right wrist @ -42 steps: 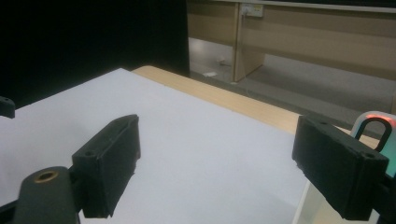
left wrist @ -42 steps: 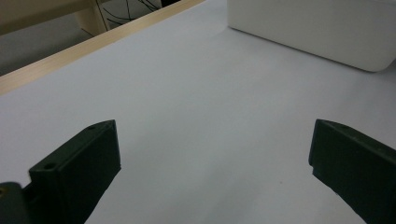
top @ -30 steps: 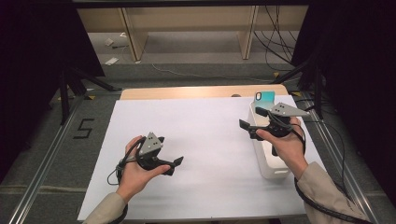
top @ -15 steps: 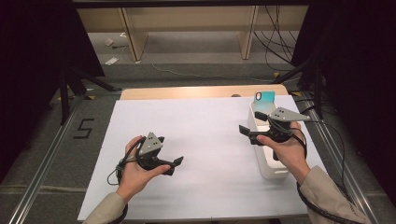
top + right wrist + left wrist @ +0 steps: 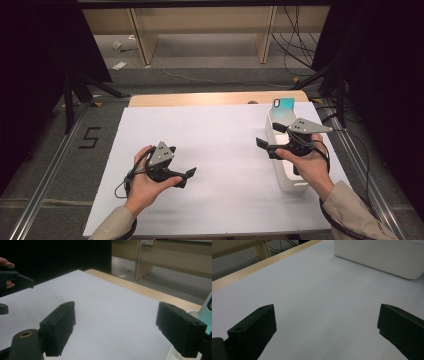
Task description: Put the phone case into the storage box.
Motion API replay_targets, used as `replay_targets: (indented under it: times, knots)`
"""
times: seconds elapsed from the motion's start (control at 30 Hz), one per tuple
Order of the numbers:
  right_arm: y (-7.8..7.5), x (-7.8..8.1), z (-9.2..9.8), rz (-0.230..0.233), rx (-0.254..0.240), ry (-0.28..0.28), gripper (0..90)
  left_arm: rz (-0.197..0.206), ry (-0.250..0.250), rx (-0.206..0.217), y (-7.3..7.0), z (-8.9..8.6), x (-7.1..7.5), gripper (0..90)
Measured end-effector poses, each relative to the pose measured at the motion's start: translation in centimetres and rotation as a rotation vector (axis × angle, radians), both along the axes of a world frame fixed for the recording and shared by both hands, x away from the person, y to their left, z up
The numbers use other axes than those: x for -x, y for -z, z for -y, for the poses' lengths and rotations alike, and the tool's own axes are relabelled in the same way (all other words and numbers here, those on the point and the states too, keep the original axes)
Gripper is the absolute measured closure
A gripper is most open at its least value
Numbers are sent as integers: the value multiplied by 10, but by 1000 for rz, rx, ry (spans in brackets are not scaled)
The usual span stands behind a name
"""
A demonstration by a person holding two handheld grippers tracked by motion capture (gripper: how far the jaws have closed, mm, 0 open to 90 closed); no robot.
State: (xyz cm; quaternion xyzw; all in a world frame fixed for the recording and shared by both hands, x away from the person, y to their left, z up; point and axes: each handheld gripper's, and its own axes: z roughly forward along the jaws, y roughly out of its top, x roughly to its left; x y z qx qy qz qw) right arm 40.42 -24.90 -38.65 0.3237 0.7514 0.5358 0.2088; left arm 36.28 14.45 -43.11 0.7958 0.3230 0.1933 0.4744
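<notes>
— White sheeting is covering the table (image 5: 215, 150), with shelving legs and loose cables lying on the floor behind it. What is the work centring on?

— I'm reading it as the phone case (image 5: 283, 109), teal, standing on end in the far end of the white bin (image 5: 287, 180) at the table's right edge. It is showing as a teal sliver at the right margin of the right gripper view (image 5: 207, 312) too.

— How is it going to handle?

— Light, I'm guessing, thin-walled and a bit flexible, so hard squeezing is likely bowing it. Its smooth back is probably slippery. I'd be pinching it across the two flat faces near the top edge, which is sticking up above the bin's rim.

— And the bin?

— Rigid plastic, light enough to slide on the sheet if nudged — worth watching.

— Where are the grippers?

— The right gripper (image 5: 267, 135) is hovering over the bin's near half, pointing left across the table, jaws spread wide with nothing between them. The hand is gripping it from below, wrist roughly level.

— The other one?

— The left gripper (image 5: 189, 175) is sitting low over the sheet at front left, pointing right toward the bin, jaws likewise spread and empty, well apart from the case.
</notes>
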Motion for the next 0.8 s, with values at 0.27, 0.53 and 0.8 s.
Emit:
replay_targets:
  times: [0.27,0.53,0.8]
  knots:
    - [0,4,2,1,4,-5,169,0,0,0,0,0,0,15]
    - [1,8,3,0,9,-12,168,0,-2,3,0,0,0,16]
    - [2,11,4,0,19,-22,168,0,-4,3,0,-1,0,16]
